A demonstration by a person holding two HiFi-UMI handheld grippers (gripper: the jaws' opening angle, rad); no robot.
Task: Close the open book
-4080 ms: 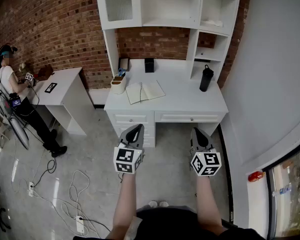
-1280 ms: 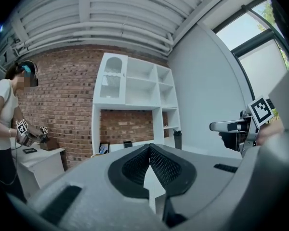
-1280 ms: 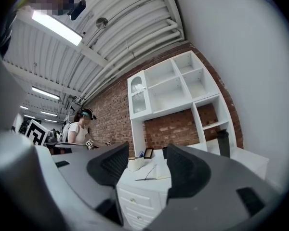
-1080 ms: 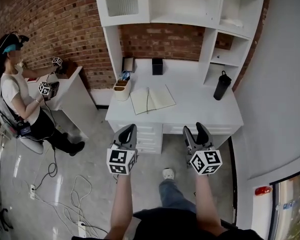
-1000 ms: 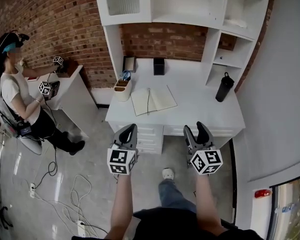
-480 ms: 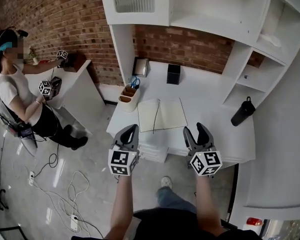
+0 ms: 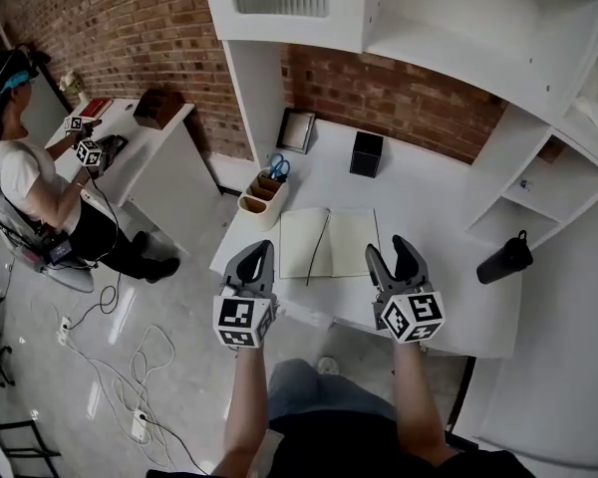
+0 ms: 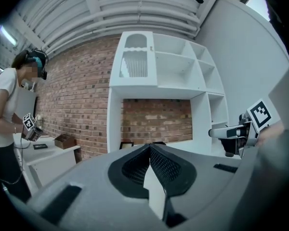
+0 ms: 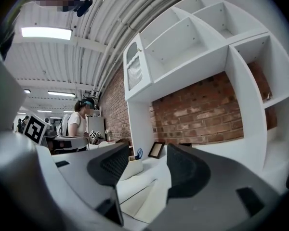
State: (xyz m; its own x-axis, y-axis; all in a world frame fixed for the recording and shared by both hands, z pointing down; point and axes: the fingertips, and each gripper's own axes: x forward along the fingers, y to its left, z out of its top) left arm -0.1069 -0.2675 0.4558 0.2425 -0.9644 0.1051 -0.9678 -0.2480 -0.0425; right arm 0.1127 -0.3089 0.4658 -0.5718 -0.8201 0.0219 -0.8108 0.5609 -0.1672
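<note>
The open book (image 7: 329, 242) lies flat on the white desk (image 7: 429, 202), a dark ribbon running down its spine. My left gripper (image 7: 258, 255) hovers over the desk's front edge just left of the book. Its jaws meet at the tips (image 8: 149, 148), shut on nothing. My right gripper (image 7: 391, 252) is just right of the book's near corner, open and empty. Between its fingers (image 9: 148, 150) the book's pages (image 9: 144, 196) show low on the desk. Neither gripper touches the book.
A pen holder (image 7: 262, 195) with scissors stands left of the book. A picture frame (image 7: 299, 129) and a black box (image 7: 366, 153) are at the back, a black bottle (image 7: 505, 257) at the right. White shelving (image 7: 448, 28) overhangs. A person (image 7: 25, 167) sits at a side desk; cables (image 7: 130, 366) lie on the floor.
I have come closer to the desk. Both grippers, earlier over the floor in front of it, now hang over its front edge on either side of the book. Jaw states are unchanged.
</note>
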